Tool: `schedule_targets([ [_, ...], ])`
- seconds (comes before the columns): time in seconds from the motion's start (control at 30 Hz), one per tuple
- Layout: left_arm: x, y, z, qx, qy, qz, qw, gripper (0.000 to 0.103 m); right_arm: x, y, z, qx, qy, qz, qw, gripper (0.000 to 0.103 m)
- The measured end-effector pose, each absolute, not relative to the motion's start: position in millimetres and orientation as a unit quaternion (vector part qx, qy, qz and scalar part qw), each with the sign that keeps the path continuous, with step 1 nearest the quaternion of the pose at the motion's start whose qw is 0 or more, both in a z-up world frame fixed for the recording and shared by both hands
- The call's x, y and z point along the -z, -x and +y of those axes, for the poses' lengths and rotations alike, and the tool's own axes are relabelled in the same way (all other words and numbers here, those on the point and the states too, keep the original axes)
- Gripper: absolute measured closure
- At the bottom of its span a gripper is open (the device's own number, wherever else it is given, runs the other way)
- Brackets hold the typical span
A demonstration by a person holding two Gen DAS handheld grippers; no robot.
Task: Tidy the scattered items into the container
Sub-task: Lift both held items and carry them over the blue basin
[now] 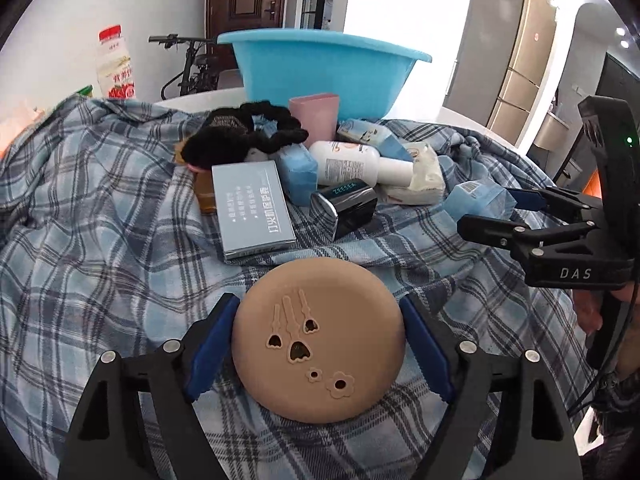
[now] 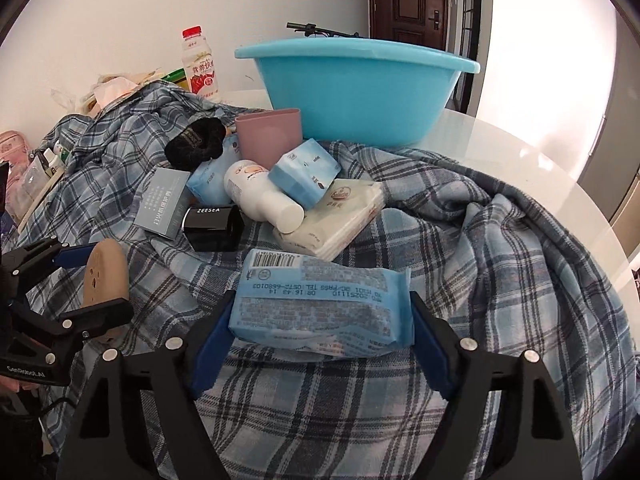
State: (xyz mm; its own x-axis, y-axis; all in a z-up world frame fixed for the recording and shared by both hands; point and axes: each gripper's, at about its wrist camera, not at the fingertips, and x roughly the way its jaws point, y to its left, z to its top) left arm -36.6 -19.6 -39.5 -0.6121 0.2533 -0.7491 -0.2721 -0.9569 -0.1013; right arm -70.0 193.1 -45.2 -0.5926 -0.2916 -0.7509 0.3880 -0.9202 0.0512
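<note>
Left tool (image 1: 320, 344) and right tool (image 2: 322, 340) both clamped, angled downward.

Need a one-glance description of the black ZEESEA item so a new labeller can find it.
Start at the big light-blue plastic basin at the back of the plaid-covered table. Just in front of it lies a heap of toiletries; at the heap's near-left edge, beside the white plastic lotion bottle, sits the glossy black box. It is the only hard black thing there, with white ZEESEA lettering; the black scrunchie is fuzzy.
</note>
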Motion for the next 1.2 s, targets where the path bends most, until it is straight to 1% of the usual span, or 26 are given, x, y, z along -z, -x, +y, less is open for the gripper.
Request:
schedule_targets([
  [0.27, 10.3, 19.1, -28.1, -0.909, 0.388, 0.026, 0.149, 0.02, 32.5, 50.7, 206.0, 0.895, -0.396, 0.055, 0.196, 0.024],
  [0.43, -3.6, 13.0, -28.4, -0.911, 0.372, 0.039, 0.172, 0.022, 22.0, 46.2, 213.3, 0.899, -0.387, 0.048, 0.201, 0.024],
  [0.63, -12.8, 13.5, -25.1, -0.914, 0.369, 0.047, 0.162, 0.022, -5.9, 38.1, 217.8, 0.903, -0.356, 0.02, 0.242, 0.024],
  [0.83, -18.6, 27.7, -19.8, -0.901, 0.399, 0.063, 0.156, 0.021, -27.8, 34.5, 207.6, 0.905, -0.331, 0.054, 0.262, 0.023],
  [1.03, -25.5, 41.4, -21.1, -0.895, 0.409, 0.059, 0.166, 0.021, -23.3, 38.5, 213.9, 0.891, -0.358, 0.068, 0.271, 0.023],
  [1.2, -45.0, 49.6, -16.8, -0.905, 0.385, 0.073, 0.165, 0.021, -29.8, 45.0, 221.1, 0.895, -0.353, 0.081, 0.259, 0.023],
])
